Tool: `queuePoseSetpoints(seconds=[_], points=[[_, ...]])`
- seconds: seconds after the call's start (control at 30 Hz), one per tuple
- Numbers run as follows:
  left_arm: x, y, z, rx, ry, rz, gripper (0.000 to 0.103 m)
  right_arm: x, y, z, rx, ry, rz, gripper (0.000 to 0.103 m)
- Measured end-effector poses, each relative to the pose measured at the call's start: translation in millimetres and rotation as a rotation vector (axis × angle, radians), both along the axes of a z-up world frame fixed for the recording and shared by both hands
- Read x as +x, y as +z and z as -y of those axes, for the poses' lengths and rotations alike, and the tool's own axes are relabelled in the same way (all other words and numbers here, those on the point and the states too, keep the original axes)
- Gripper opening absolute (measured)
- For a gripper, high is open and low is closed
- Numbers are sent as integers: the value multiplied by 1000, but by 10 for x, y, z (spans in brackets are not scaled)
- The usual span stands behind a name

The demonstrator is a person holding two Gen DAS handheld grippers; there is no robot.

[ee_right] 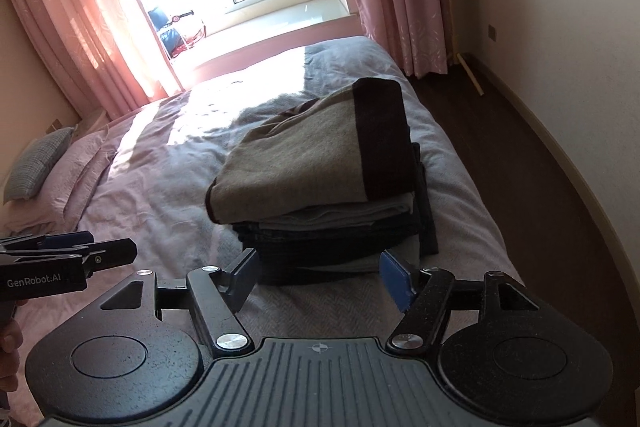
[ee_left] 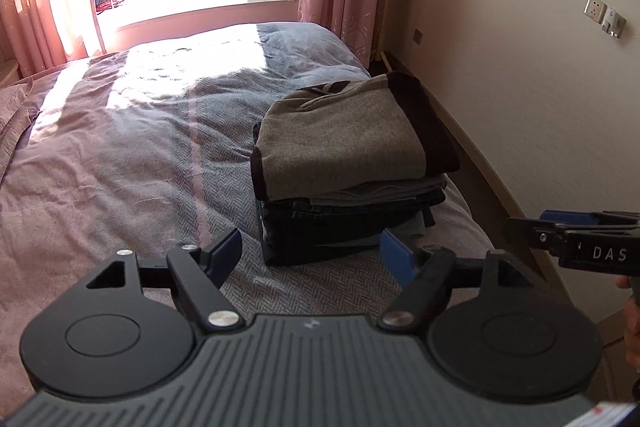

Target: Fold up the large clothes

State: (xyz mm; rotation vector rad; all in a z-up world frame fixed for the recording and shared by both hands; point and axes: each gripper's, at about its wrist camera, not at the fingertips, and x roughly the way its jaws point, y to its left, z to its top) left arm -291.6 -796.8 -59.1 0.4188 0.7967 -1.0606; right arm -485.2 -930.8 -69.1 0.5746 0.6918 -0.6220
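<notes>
Bed (ee_left: 120,155): spread beyond both sets of fingers, no loose garment in view. Stack of folded clothes (ee_left: 348,183): just ahead of the fingers, grey garment with dark trim (ee_right: 312,163) topmost, squared. Left gripper (ee_left: 312,253): jaws wide apart, empty. Right gripper (ee_right: 320,277): likewise spread, empty. Step judged: release after stacking. Next judged: another garment to be fetched and laid flat.

Right claw (ee_right: 320,277) gapes empty before the folded clothes stack (ee_right: 320,187) — on the bed (ee_right: 140,187).
</notes>
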Motion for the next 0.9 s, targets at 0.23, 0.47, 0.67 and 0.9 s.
queuePoseSetpoints(seconds=[0.23,0.47,0.67,0.9], points=[[-177,-9,-340,3,-7,-24,76,-146,104,-469,-24,45,-11,64],[-305,-40,-542,12,-19,-23,76,-236,55,-696,-13,56,-24,64],[-352,-36,-600,12,-30,-18,76,-227,45,-808,-20,74,-30,64],[-369,-37,-602,14,-36,-14,76,-215,-2,-850,-8,83,-36,64]])
